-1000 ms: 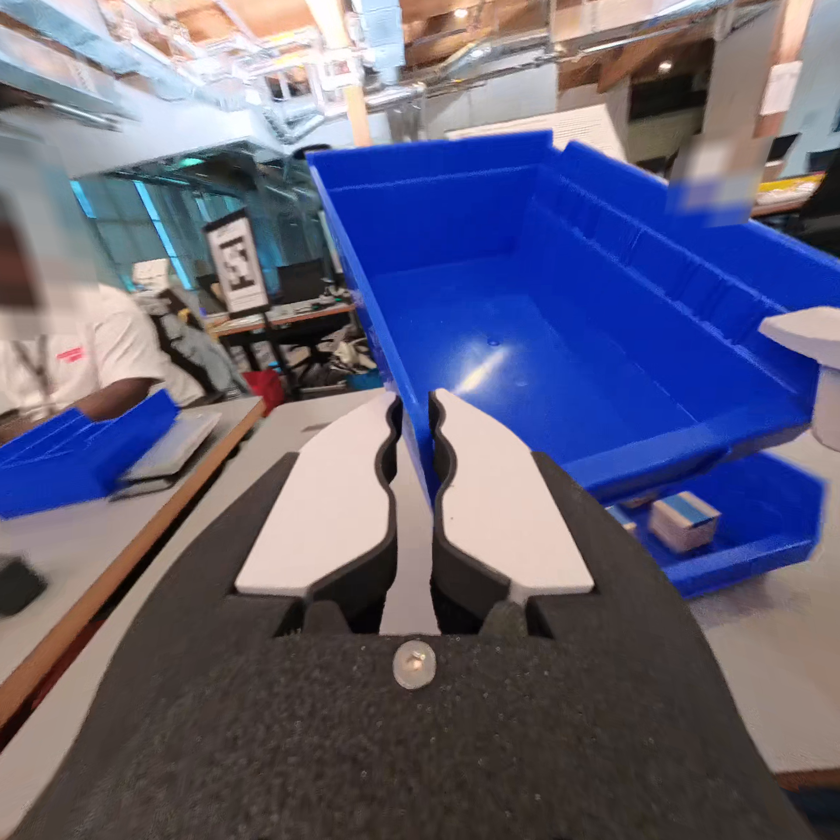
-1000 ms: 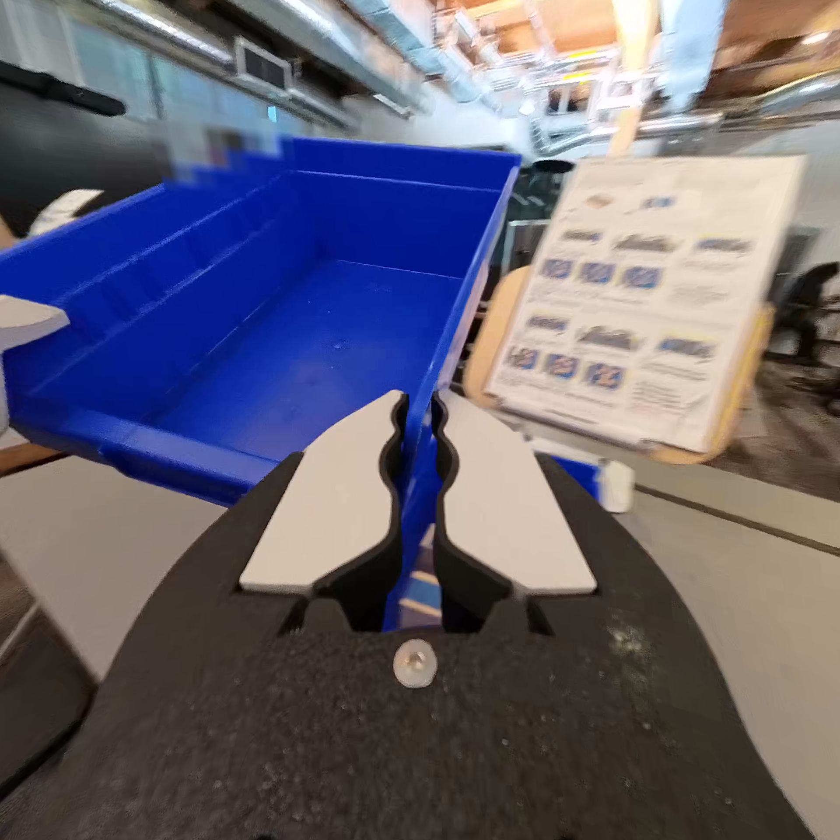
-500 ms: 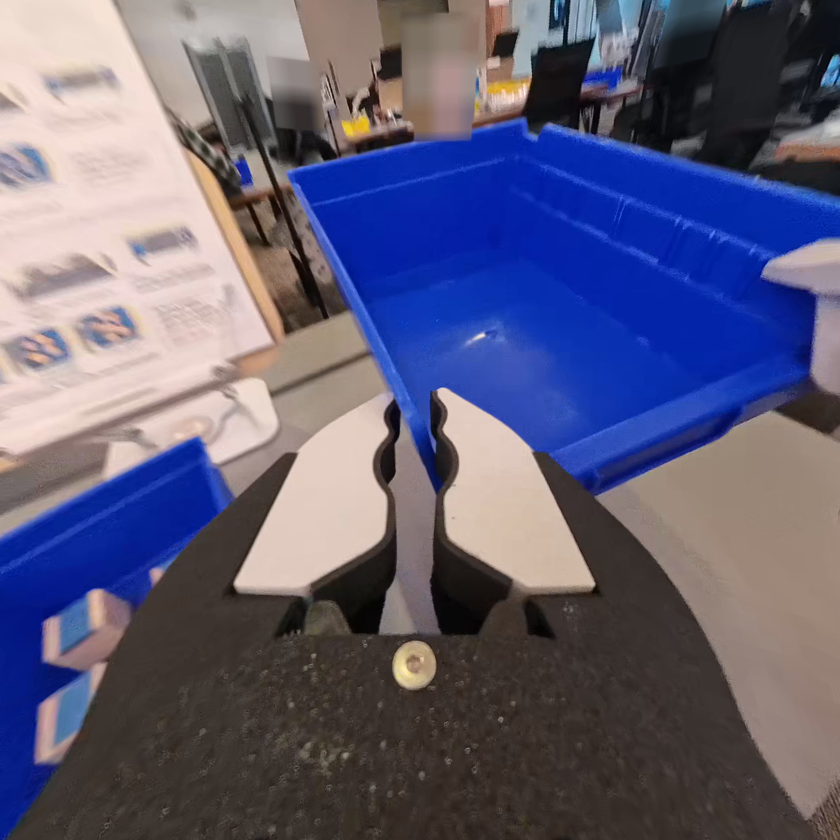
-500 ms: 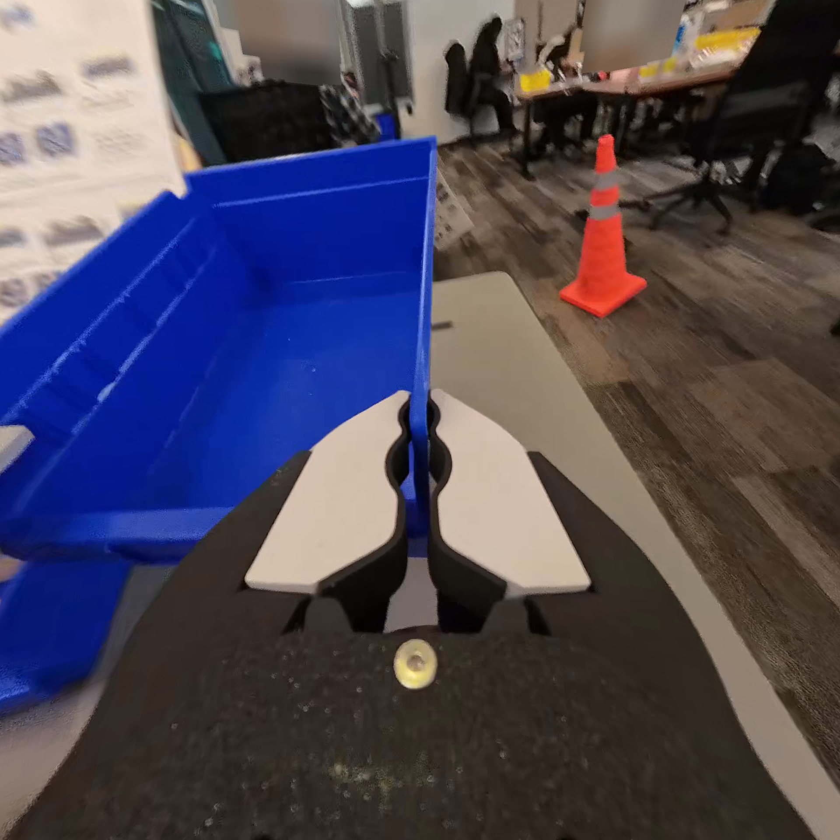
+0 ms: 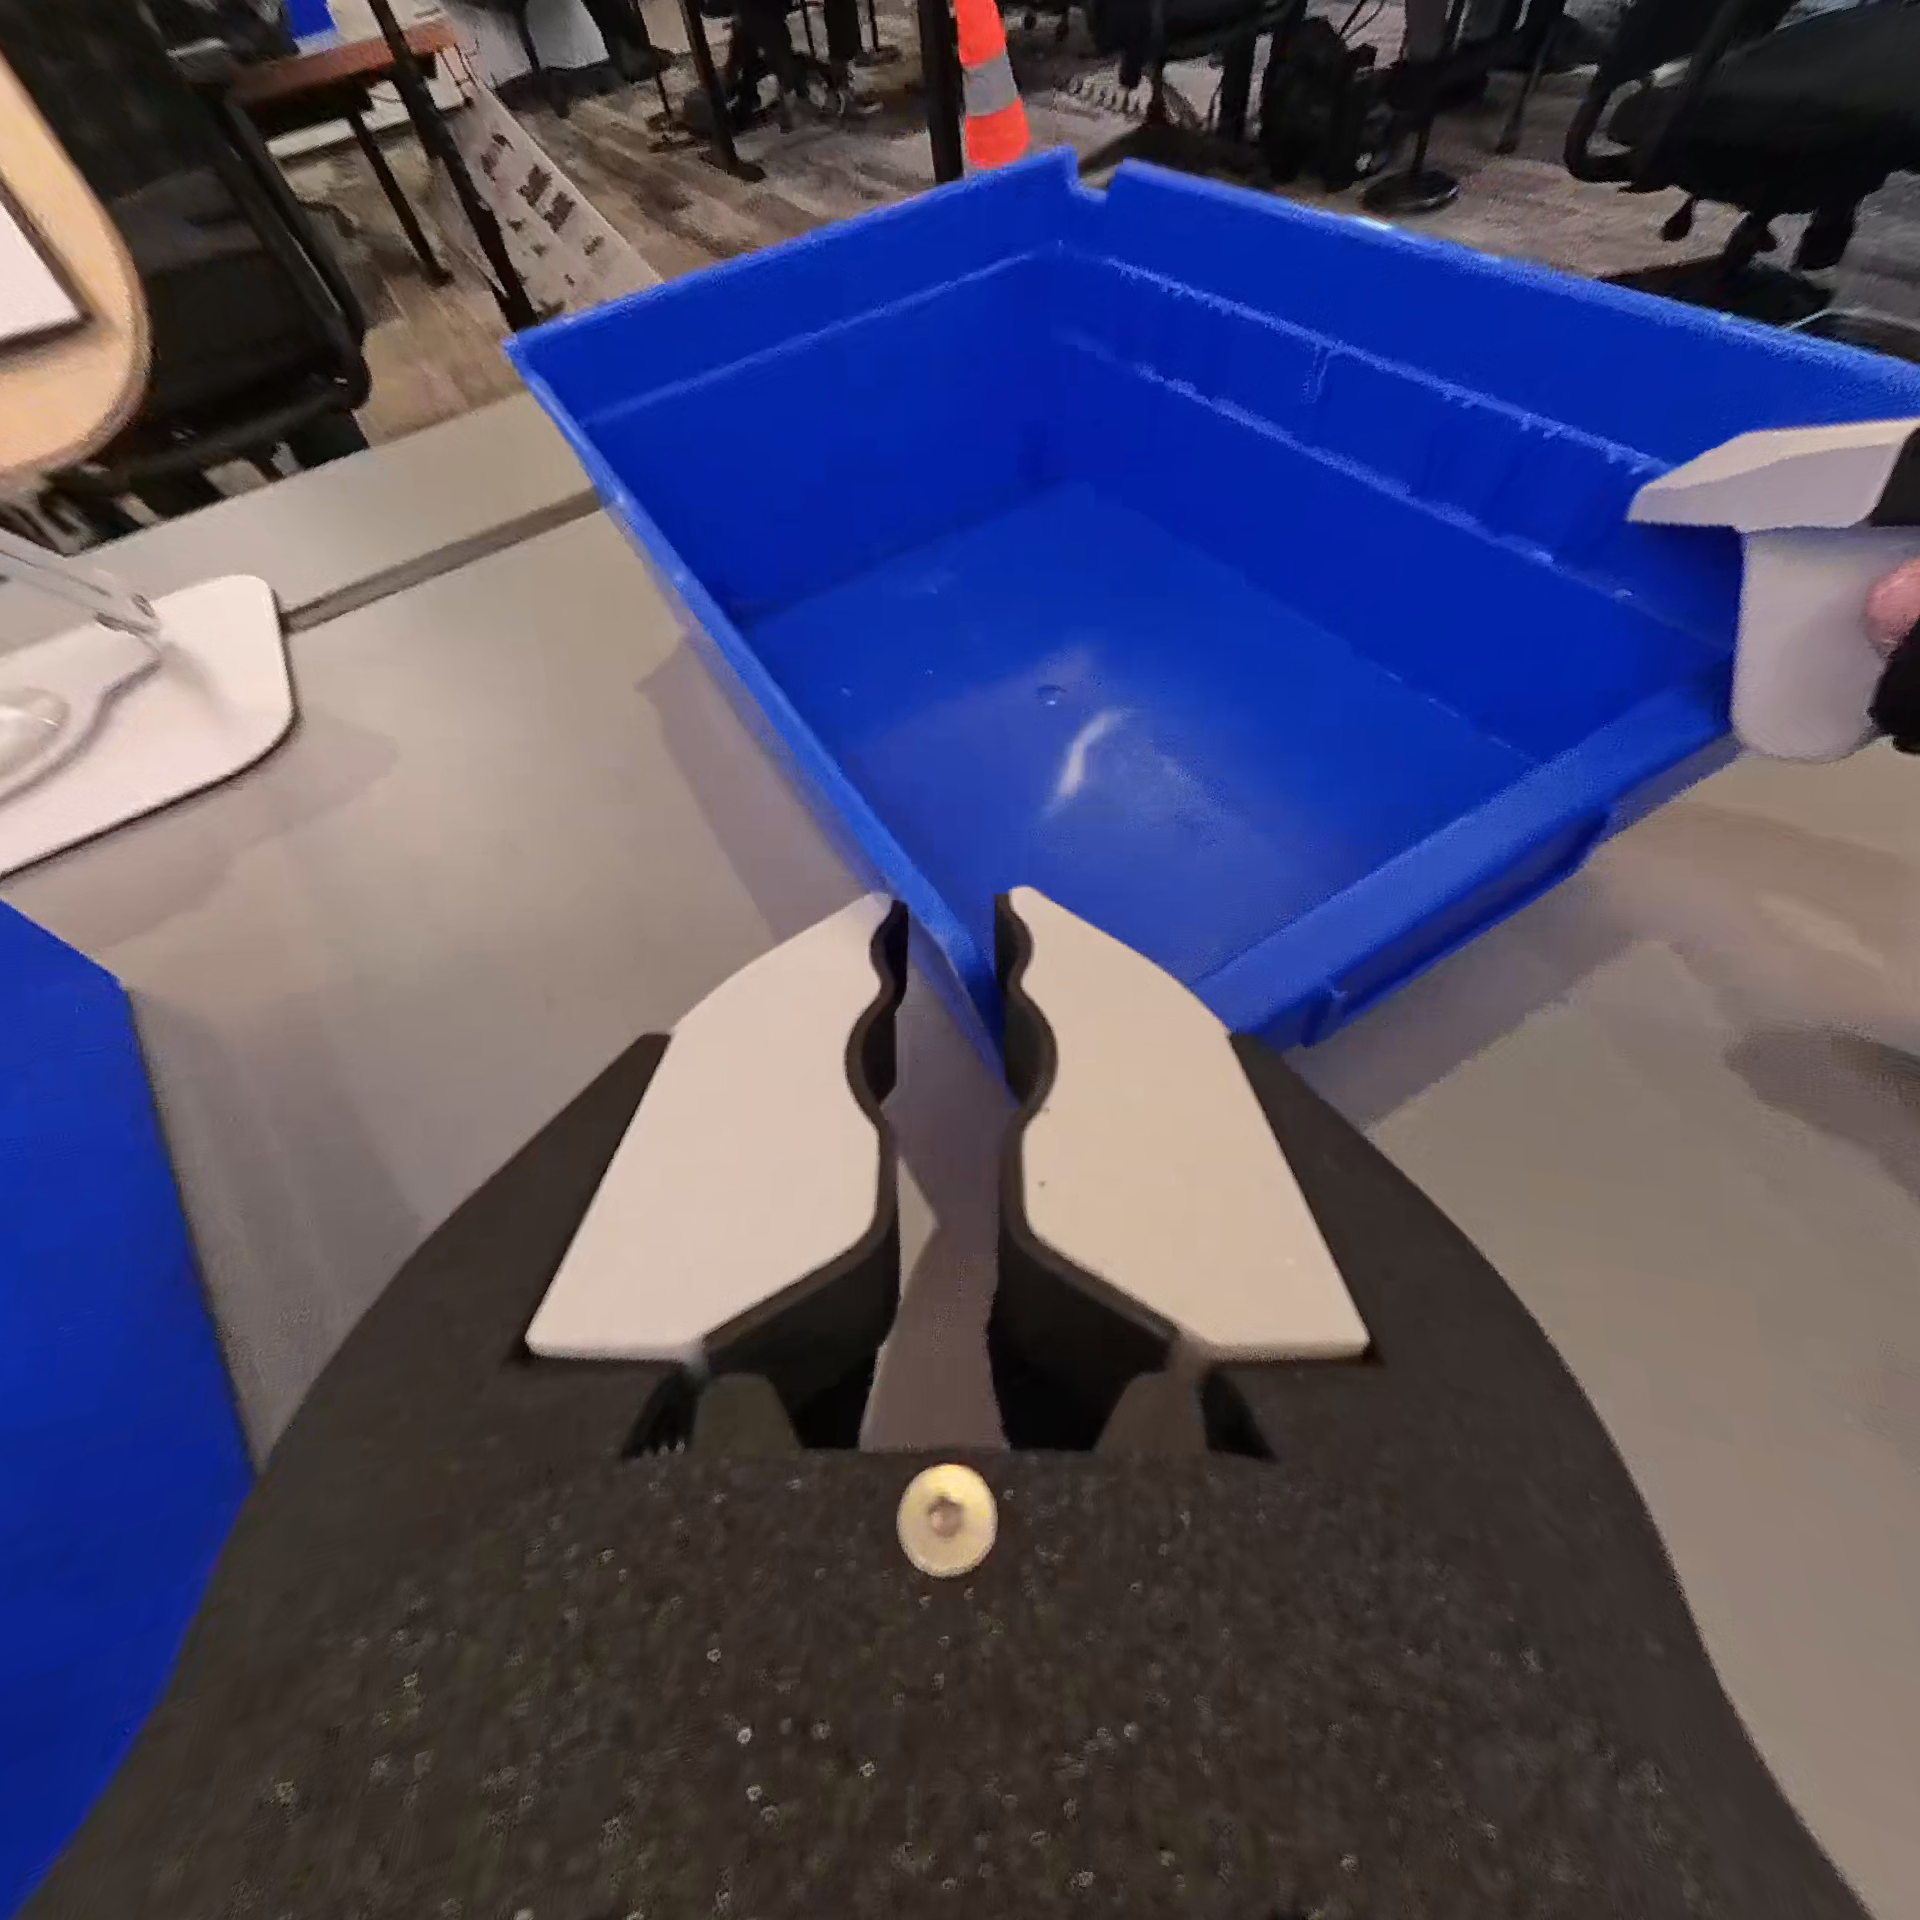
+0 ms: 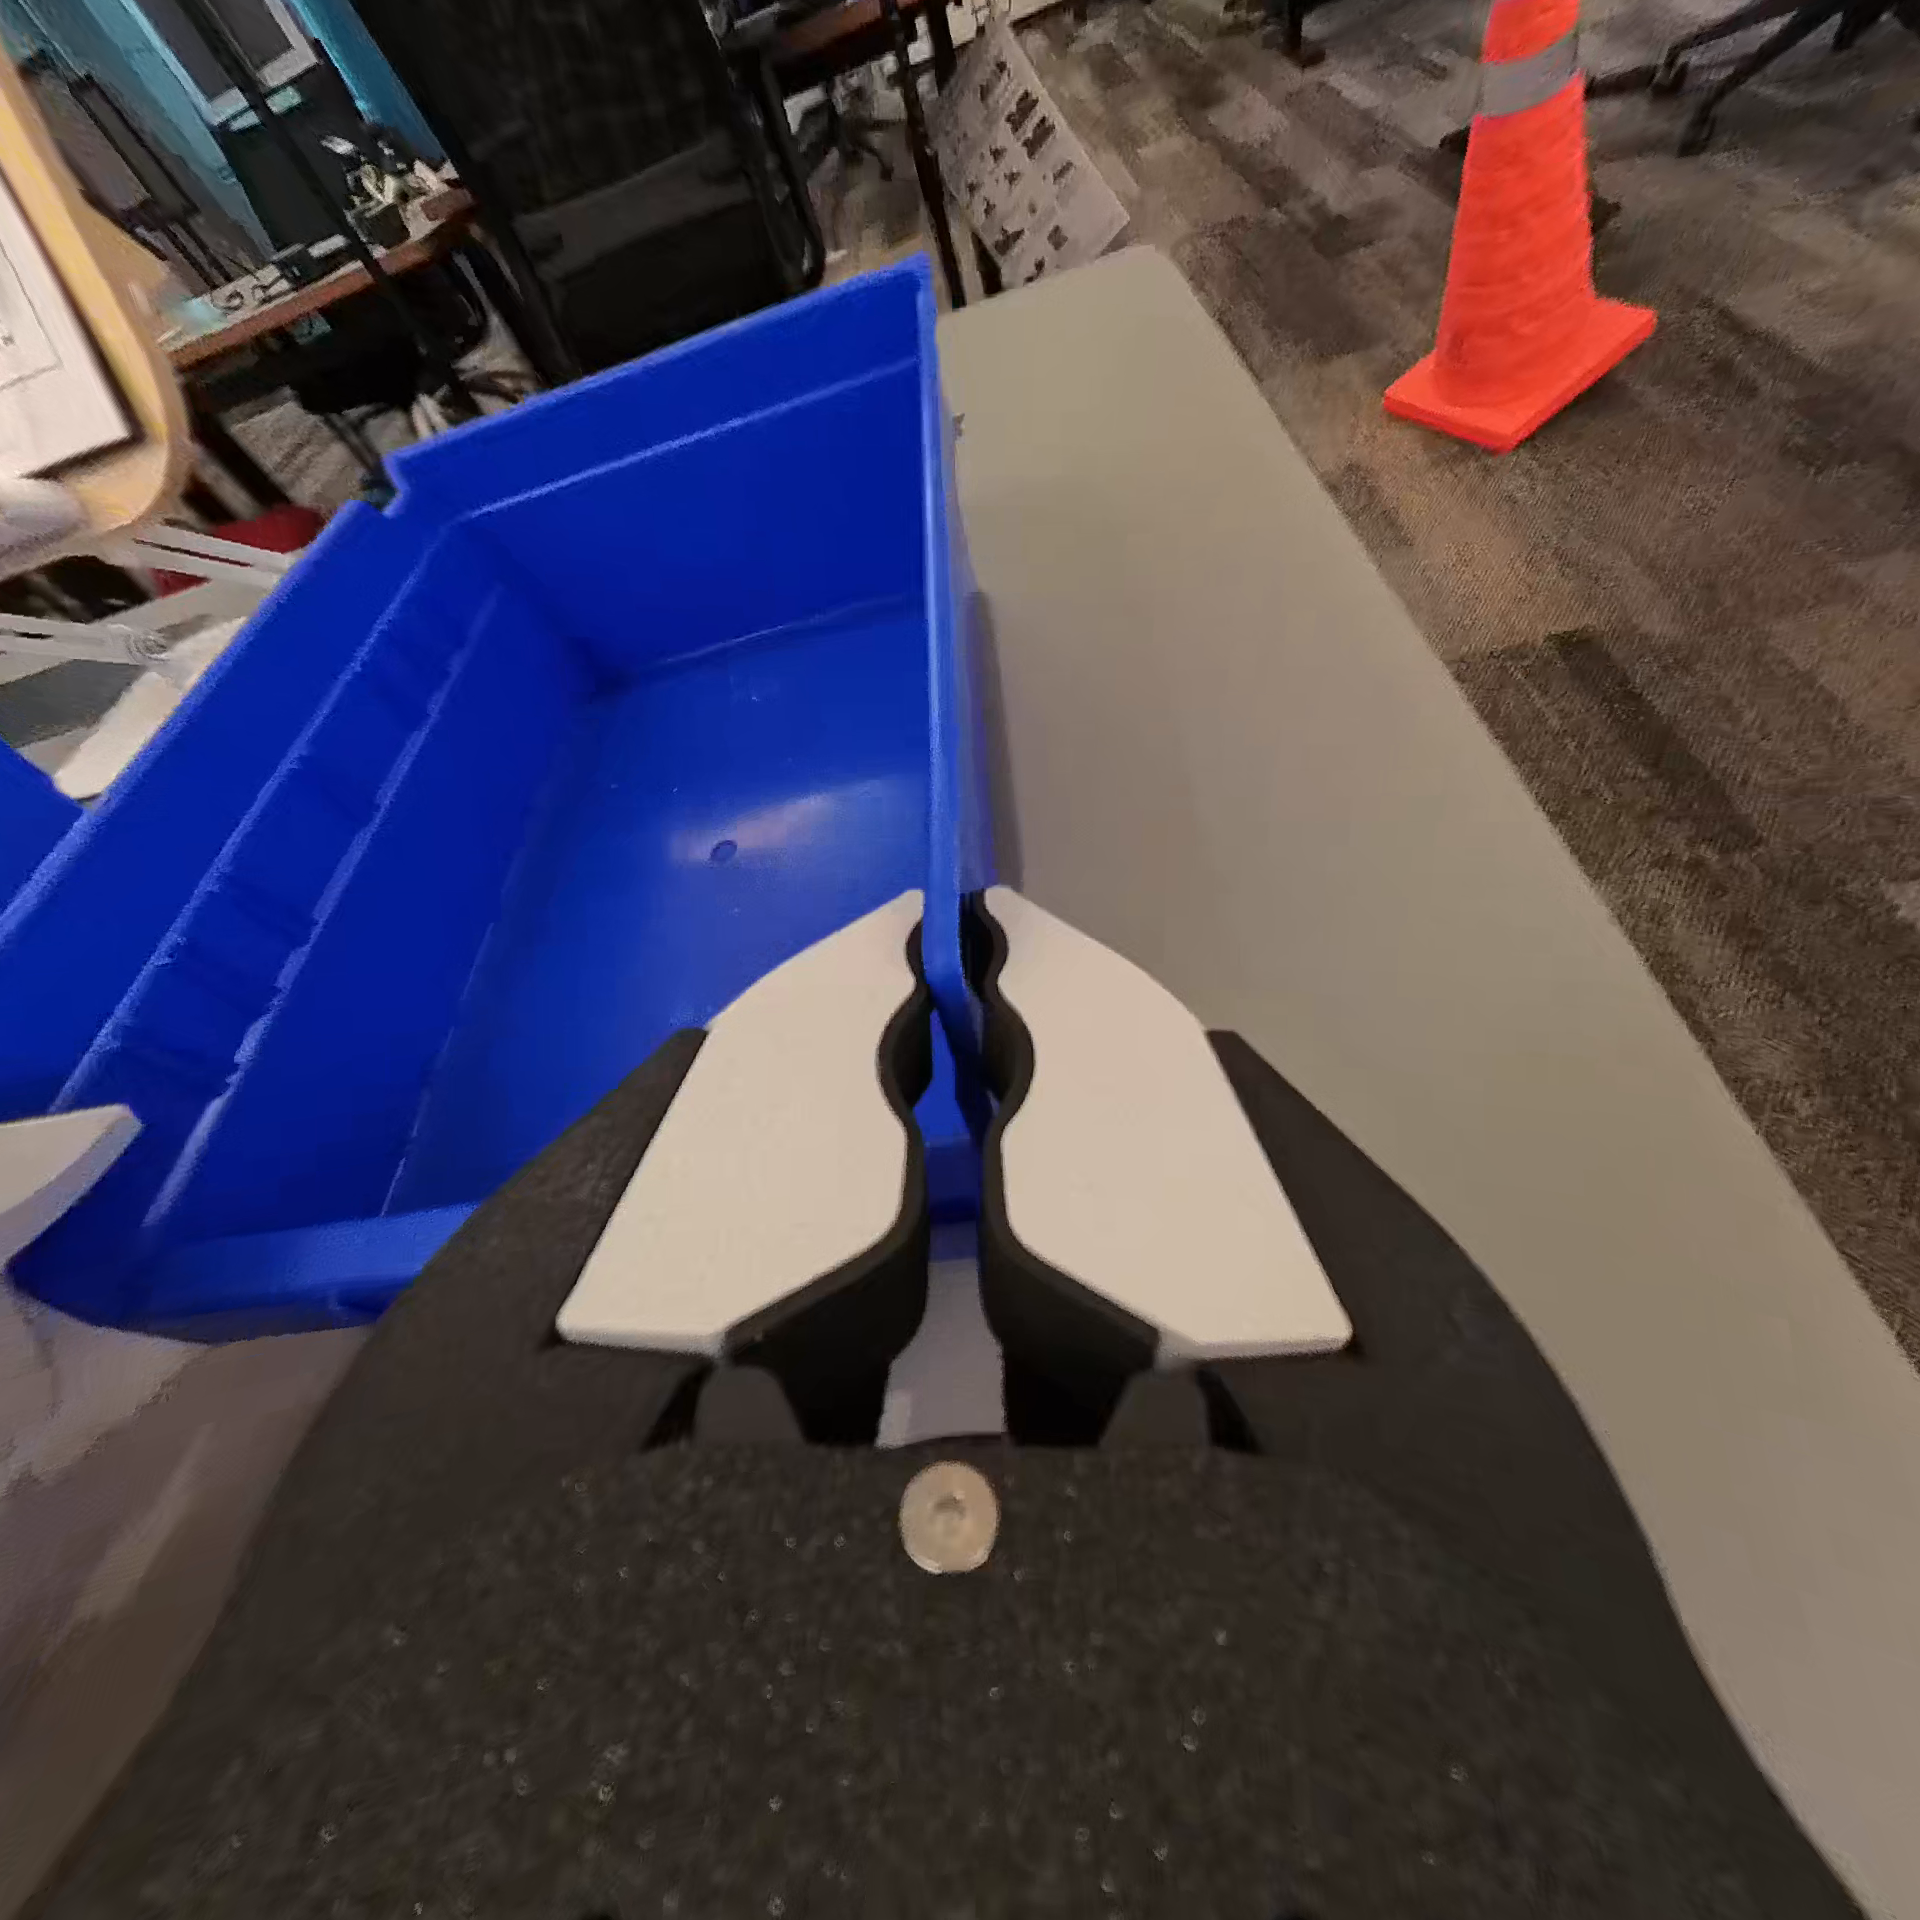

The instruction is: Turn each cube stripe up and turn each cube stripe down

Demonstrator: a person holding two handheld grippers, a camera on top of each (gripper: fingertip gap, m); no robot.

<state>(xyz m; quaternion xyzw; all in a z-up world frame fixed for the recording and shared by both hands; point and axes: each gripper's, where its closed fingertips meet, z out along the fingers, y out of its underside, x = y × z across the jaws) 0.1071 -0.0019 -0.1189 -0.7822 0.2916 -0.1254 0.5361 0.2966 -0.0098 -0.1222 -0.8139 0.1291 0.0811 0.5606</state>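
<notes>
A large empty blue bin (image 5: 1143, 675) sits low over the grey table (image 5: 468, 831). My left gripper (image 5: 948, 914) is shut on the bin's left wall near its front corner. My right gripper (image 6: 954, 914) is shut on the bin's (image 6: 675, 831) right wall near the front. The right gripper's white finger (image 5: 1787, 499) also shows at the bin's far side in the left wrist view. The left gripper's fingertip (image 6: 52, 1153) shows at the left edge of the right wrist view. No cube is in view.
A second blue bin (image 5: 62, 1247) stands at the left edge. A white stand base (image 5: 156, 686) and a wooden board (image 5: 62, 312) are at the back left. The table's right edge (image 6: 1558, 987) drops to the floor, where an orange cone (image 6: 1517, 239) stands.
Both grippers swung the empty bin round and lowered it from a raised tilt down to the table. The second bin with its cubes has slid out of view to the left.
</notes>
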